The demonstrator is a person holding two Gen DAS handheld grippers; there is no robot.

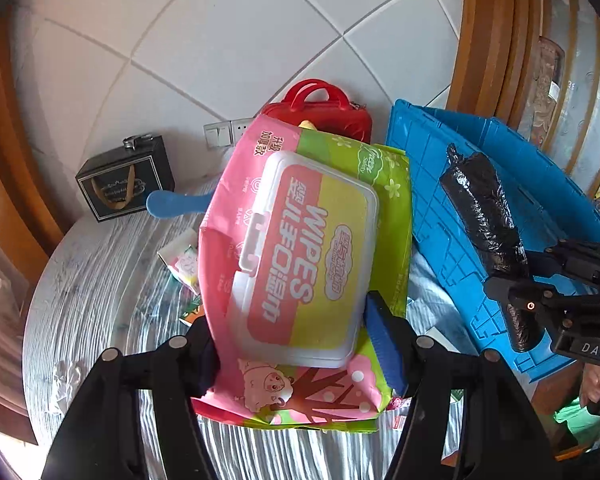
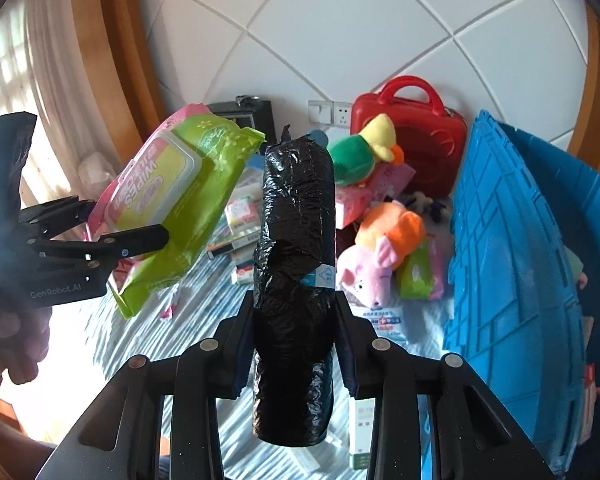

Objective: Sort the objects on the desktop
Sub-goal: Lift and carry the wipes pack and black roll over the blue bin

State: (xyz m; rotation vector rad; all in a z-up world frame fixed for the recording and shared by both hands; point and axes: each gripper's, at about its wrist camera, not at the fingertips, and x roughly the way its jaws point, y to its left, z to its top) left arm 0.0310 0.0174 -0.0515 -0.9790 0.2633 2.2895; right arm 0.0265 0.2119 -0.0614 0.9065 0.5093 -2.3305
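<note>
A big soft pack of wet wipes (image 1: 300,256), pink and green with a white plastic lid, is gripped at its near end by the left gripper (image 1: 296,356). One blue pad (image 1: 384,344) is pressed on the pack's right edge, and the other finger is hidden behind its left edge. The pack is held up in the air above a round table covered with a grey striped cloth (image 1: 100,300).

A black roll of shiny plastic bags (image 2: 296,280) is squeezed between the two fingers of the right gripper (image 2: 296,344). The roll is held upright, above the table, with its bottom end hanging below the fingers.

A big blue plastic crate (image 2: 512,280) is seen to the right of the roll. A red plastic case with a handle (image 2: 416,136) is stood at the back by the white tiled wall (image 2: 340,20). A pink pig soft toy (image 2: 372,268) and a green and yellow soft toy (image 2: 364,156) are piled on the table near the case.
</note>
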